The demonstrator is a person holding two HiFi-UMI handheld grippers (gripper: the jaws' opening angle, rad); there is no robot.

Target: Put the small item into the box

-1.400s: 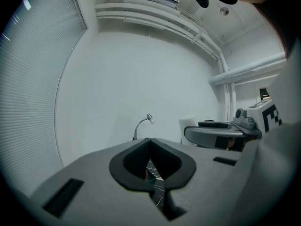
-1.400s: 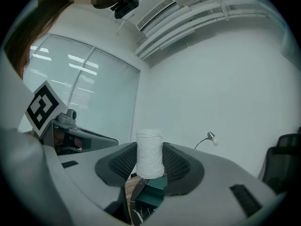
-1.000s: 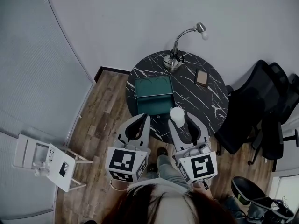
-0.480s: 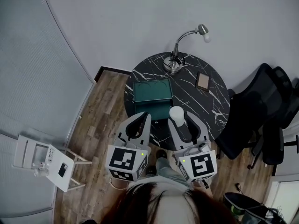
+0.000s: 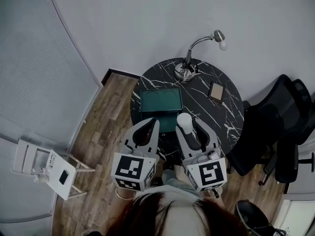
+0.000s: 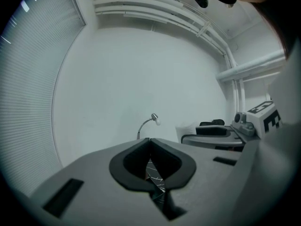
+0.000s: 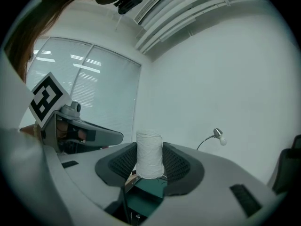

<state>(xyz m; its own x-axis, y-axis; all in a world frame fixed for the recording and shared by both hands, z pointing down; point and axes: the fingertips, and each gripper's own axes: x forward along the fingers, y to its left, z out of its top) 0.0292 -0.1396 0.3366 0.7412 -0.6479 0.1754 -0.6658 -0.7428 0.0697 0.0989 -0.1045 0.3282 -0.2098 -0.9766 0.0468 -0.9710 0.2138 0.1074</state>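
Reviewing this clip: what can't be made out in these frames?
- The box: left gripper view, hidden behind the shut left tongs.
- The box's interior: right gripper view, mostly covered by the right tongs and the white spool they grip.
- The flat item on the table: head view, too small to identify.
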